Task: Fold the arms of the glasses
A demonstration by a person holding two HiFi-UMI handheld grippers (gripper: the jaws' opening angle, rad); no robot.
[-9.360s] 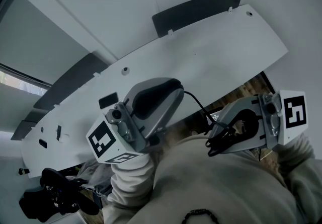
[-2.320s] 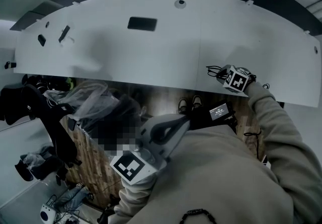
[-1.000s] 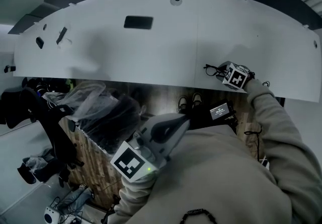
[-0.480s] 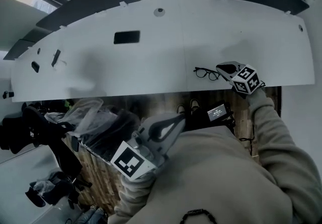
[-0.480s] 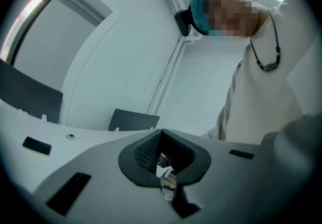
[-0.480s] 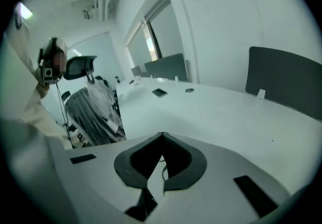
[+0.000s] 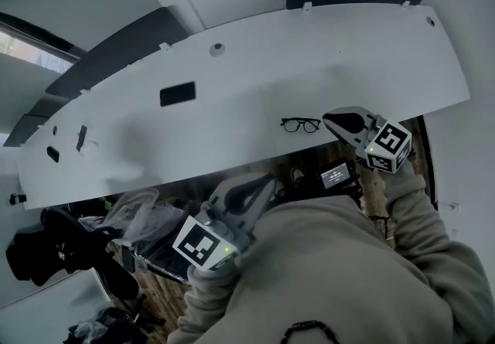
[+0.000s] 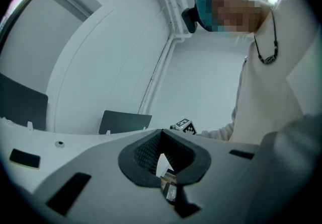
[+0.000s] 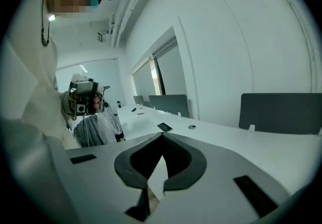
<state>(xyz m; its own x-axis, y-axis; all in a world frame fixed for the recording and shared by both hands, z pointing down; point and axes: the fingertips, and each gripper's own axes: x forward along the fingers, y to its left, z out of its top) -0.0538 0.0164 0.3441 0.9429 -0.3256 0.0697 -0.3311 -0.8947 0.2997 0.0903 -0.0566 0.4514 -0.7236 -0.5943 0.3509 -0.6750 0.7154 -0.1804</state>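
Change: a second ago the right claw [image 7: 331,117] sat low against the glasses [image 7: 300,125]. Now it has lifted clear of them, its pads pressed together on nothing.
Meaning: we judge the fold done or nearly done. The outline looks compact, but it is too small for us to confirm both arms are in.
Glasses place: lying free on the worktop [image 7: 232,64], just inside its near edge.
Long axis: roughly along that near edge, with one end toward the right claw. We cannot tell which way the lenses face.
Left claw [image 7: 267,178]: closed and empty, held back from the near edge.
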